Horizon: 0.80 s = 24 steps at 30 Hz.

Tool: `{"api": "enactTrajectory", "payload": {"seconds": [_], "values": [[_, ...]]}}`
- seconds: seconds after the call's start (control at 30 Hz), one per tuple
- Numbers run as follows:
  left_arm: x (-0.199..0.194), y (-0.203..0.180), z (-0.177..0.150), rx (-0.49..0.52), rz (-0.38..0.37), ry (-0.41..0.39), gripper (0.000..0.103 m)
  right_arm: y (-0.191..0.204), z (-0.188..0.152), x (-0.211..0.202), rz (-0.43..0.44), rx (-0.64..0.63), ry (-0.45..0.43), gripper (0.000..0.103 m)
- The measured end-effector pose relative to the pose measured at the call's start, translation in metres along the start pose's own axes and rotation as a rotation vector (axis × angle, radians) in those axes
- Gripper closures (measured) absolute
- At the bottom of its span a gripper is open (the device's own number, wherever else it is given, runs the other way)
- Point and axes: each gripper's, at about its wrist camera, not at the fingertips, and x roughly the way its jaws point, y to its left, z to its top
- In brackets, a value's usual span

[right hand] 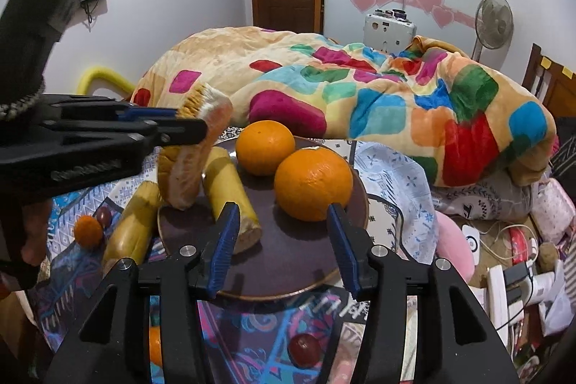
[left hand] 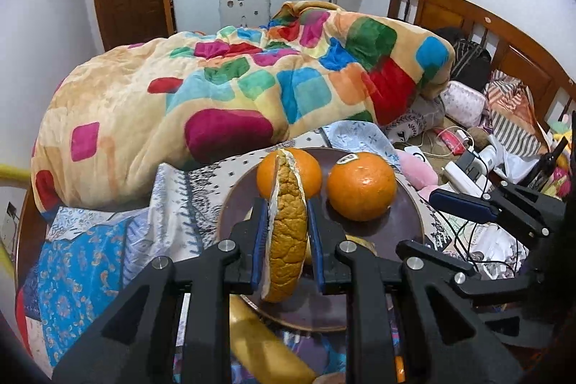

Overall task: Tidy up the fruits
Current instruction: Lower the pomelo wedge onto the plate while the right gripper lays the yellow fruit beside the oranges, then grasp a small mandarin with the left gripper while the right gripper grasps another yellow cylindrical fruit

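Observation:
My left gripper (left hand: 287,240) is shut on a wedge of peeled orange (left hand: 286,240), held over the near left edge of a dark round plate (left hand: 403,233). Two whole oranges (left hand: 361,191) (left hand: 288,173) sit on the plate. In the right wrist view the left gripper (right hand: 187,123) holds the wedge (right hand: 190,164) with its lower end at the plate's (right hand: 295,258) left rim. My right gripper (right hand: 284,240) is open and empty just before the nearer orange (right hand: 313,184); the farther orange (right hand: 264,146) is behind. One banana piece (right hand: 230,197) lies on the plate, another (right hand: 133,222) beside it.
A small orange (right hand: 88,233) and a dark red fruit (right hand: 103,215) lie left of the plate, another red fruit (right hand: 305,349) near my right gripper. A colourful quilt (left hand: 216,96) is heaped behind. Cables and clutter (left hand: 468,164) lie to the right by the wooden headboard (left hand: 468,20).

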Motion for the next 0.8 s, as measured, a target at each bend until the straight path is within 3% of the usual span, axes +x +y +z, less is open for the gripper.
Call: {"api": "enactTrajectory", "payload": {"seconds": [0.17, 0.33, 0.4, 0.8], "values": [[0.001, -0.014, 0.000, 0.042, -0.010, 0.009, 0.081, -0.002, -0.005, 0.000, 0.001, -0.007, -0.003, 0.056], [-0.001, -0.015, -0.001, 0.029, -0.035, 0.030, 0.075, -0.003, -0.011, -0.002, 0.003, 0.007, 0.002, 0.056], [-0.005, -0.014, -0.004, 0.023, -0.039, 0.029, 0.068, -0.004, -0.013, -0.005, -0.002, 0.010, 0.003, 0.056], [-0.058, 0.013, -0.034, -0.036, -0.039, 0.004, 0.061, 0.011, -0.020, -0.036, -0.002, 0.032, -0.013, 0.056]]}}
